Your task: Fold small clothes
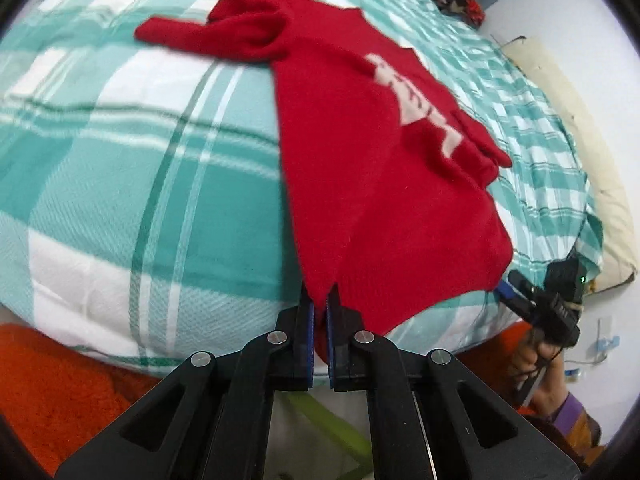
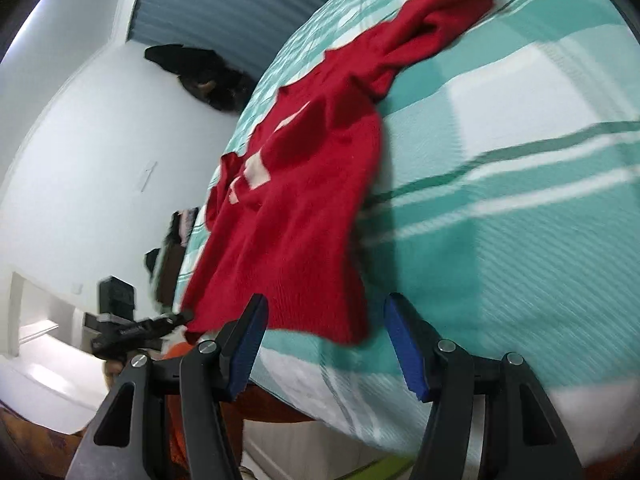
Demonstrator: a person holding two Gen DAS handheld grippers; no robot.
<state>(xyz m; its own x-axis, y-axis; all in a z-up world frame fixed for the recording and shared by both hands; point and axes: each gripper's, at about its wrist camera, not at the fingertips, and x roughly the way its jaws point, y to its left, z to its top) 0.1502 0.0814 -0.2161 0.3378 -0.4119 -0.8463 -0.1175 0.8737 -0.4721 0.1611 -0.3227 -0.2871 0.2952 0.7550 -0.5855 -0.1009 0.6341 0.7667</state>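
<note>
Step in hand: spreading the red sweater (image 1: 360, 168) at the bed (image 1: 120, 184) near edge. Left gripper (image 1: 319, 320) is clamped on one hem corner; right gripper (image 2: 324, 344) stands apart, unloaded. Next: close it on the opposite hem corner

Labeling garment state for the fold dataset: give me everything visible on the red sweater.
The red sweater looks knitted, with a white pattern on its front. It lies spread lengthwise on the teal and white plaid bedspread, one sleeve bunched and twisted at the far end, the other folded in along its side. Its near hem hangs toward the bed's edge. The left gripper is shut on one hem corner. The right gripper stands open around the other hem corner, pads not pressing.
</note>
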